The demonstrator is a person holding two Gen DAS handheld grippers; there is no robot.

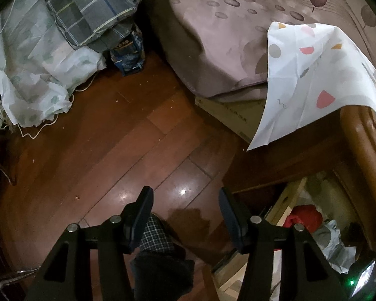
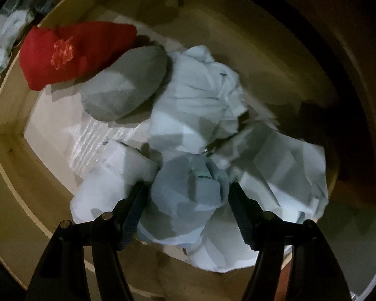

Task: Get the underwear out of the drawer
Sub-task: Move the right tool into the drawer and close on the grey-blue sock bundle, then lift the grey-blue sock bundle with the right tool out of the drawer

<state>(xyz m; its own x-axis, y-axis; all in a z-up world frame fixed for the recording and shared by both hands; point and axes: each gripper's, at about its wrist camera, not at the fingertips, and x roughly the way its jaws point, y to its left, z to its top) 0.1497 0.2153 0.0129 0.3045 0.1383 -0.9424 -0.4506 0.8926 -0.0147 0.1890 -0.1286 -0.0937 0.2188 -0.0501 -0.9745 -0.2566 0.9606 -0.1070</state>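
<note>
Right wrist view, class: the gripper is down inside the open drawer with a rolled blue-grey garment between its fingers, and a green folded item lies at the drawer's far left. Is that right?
Not quite. The folded item at the far left is red, not green, as the right wrist view shows. The rest stands: the right gripper is in the drawer, with the rolled blue-grey garment between its fingers.

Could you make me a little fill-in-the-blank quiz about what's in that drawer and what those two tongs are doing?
1. The brightest garment in the drawer is coloured ____.
2. The right tongs straddle a rolled bundle coloured ____.
3. The left tongs hang with nothing between them over the wooden ____.
4. The white cloth with pink shapes drapes off the edge of the ____.

Missing words: red; blue-grey; floor; bed
</note>
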